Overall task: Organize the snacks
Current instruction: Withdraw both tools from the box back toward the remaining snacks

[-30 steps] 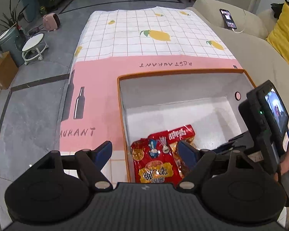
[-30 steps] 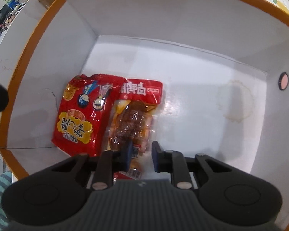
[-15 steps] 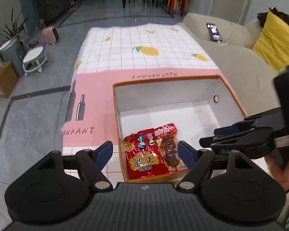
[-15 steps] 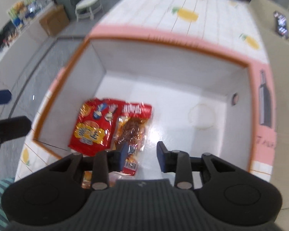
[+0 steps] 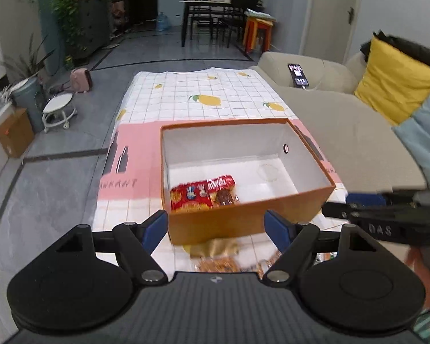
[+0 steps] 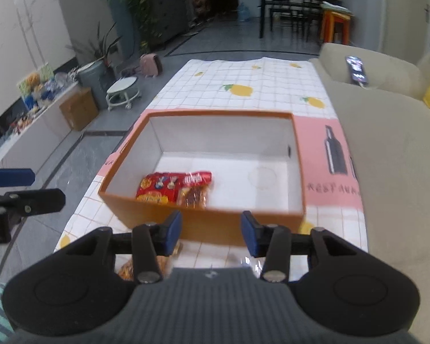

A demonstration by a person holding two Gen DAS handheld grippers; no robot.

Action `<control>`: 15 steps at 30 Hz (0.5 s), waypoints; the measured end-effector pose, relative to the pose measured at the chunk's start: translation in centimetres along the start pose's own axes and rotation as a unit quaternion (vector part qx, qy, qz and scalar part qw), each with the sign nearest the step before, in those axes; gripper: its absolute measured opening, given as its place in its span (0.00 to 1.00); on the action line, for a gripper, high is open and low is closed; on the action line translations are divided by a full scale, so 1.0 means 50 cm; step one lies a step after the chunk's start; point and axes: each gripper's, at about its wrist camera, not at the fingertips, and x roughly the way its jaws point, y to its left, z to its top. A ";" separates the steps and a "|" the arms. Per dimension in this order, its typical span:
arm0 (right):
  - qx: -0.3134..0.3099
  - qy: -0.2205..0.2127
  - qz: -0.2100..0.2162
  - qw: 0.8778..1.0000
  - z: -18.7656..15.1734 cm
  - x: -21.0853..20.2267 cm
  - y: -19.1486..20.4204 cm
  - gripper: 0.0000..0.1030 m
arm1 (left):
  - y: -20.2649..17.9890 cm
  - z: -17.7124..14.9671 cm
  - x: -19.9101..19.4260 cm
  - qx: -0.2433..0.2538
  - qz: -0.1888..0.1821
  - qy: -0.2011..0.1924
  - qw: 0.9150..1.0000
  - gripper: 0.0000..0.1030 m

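An orange box [image 5: 315, 202] with a white inside stands on the table; it also shows in the right wrist view [image 6: 123, 154]. Two snack packs lie in its near left corner: a red pack [image 5: 189, 196] [image 6: 157, 186] and a red-topped clear pack of brown snacks [image 5: 225, 192] [image 6: 196, 189]. More snack packs [image 5: 215, 258] [image 6: 126, 269] lie on the cloth in front of the box, partly hidden. My left gripper [image 5: 216, 229] is open and empty before the box. My right gripper [image 6: 211, 230] is open and empty, also before the box.
The table has a white checked lemon cloth [image 5: 203, 94] and a pink mat [image 5: 134, 154]. A beige sofa [image 5: 344, 126] with a phone [image 5: 298, 74] and a yellow cushion [image 5: 395, 86] runs along the right. A white stool [image 5: 57, 109] and a cardboard box [image 5: 13, 134] stand on the floor at left.
Both grippers have pulled up and back out of the box to its near side. The right gripper has opened wider, leaving the brown snack pack in the box.
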 end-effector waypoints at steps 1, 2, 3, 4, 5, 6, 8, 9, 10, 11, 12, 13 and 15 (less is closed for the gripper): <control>0.007 -0.004 0.001 1.000 -0.019 -0.011 -0.003 0.43 | 0.003 -0.011 -0.004 -0.011 -0.001 0.002 1.000 0.87; 0.014 -0.006 0.000 1.000 -0.039 -0.020 -0.004 0.43 | 0.008 -0.024 -0.007 -0.025 -0.002 0.005 1.000 0.87; 0.020 -0.008 -0.004 1.000 -0.062 -0.030 -0.002 0.43 | 0.012 -0.038 -0.012 -0.038 -0.001 0.010 0.999 0.87; 0.025 -0.009 -0.008 1.000 -0.082 -0.037 -0.002 0.43 | 0.016 -0.052 -0.014 -0.047 0.002 0.017 0.999 0.87; 0.028 -0.012 -0.012 0.999 -0.103 -0.046 -0.002 0.43 | 0.019 -0.064 -0.015 -0.055 0.006 0.023 0.998 0.87; 0.030 -0.015 -0.017 0.999 -0.124 -0.053 -0.001 0.43 | 0.021 -0.076 -0.016 -0.056 0.009 0.028 0.998 0.87; 0.024 -0.020 -0.025 0.999 -0.160 -0.061 0.004 0.43 | 0.023 -0.100 -0.013 -0.050 0.014 0.047 0.998 0.87; 0.020 -0.021 -0.029 0.999 -0.176 -0.064 0.007 0.43 | 0.024 -0.115 -0.011 -0.045 0.014 0.058 0.997 0.87; 0.017 -0.020 -0.030 0.999 -0.190 -0.064 0.009 0.43 | 0.024 -0.128 -0.004 -0.042 0.013 0.069 0.997 0.87; 0.015 -0.016 -0.031 0.999 -0.204 -0.061 0.012 0.43 | 0.025 -0.141 0.001 -0.043 0.014 0.079 0.996 0.87; 0.016 -0.010 -0.030 0.999 -0.215 -0.058 0.012 0.43 | 0.025 -0.155 0.008 -0.046 0.017 0.088 0.995 0.87; 0.020 -0.007 -0.026 0.999 -0.224 -0.054 0.013 0.43 | 0.029 -0.168 0.016 -0.053 0.020 0.097 0.994 0.87; 0.024 -0.002 -0.021 0.999 -0.236 -0.042 0.014 0.43 | 0.039 -0.191 0.035 -0.080 0.035 0.122 0.989 0.86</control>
